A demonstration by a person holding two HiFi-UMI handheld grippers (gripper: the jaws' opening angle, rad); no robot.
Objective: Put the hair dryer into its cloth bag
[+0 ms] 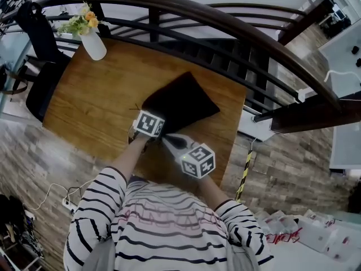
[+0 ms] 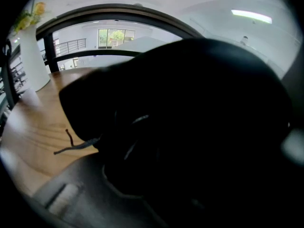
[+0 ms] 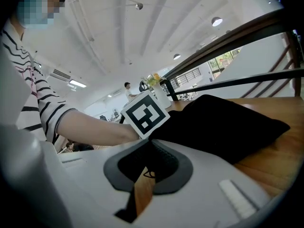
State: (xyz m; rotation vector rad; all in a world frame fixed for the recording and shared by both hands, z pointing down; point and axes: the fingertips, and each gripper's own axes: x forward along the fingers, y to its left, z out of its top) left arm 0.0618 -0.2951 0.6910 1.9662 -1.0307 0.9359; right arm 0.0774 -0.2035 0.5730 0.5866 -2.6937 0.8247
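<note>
The black cloth bag [image 1: 181, 101] lies in the middle of the wooden table [image 1: 84, 95]; in the right gripper view the cloth bag [image 3: 228, 122] is a dark mound. No hair dryer shows in any view. My left gripper [image 1: 152, 121] is at the bag's near edge; in the left gripper view black cloth [image 2: 190, 108] fills the space between its jaws, and a thin drawstring [image 2: 73, 147] trails onto the wood. My right gripper [image 1: 166, 138] is just right of the left one, pointing at it, and the right gripper [image 3: 152, 167] is shut. A thin dark thread sits at its tips; I cannot tell whether it is pinched.
A white vase with yellow flowers [image 1: 93, 43] stands at the table's far left corner. A dark curved railing [image 1: 225, 21] runs behind the table. The vase [image 2: 33, 56] is also in the left gripper view. The person's striped sleeves are at the near edge.
</note>
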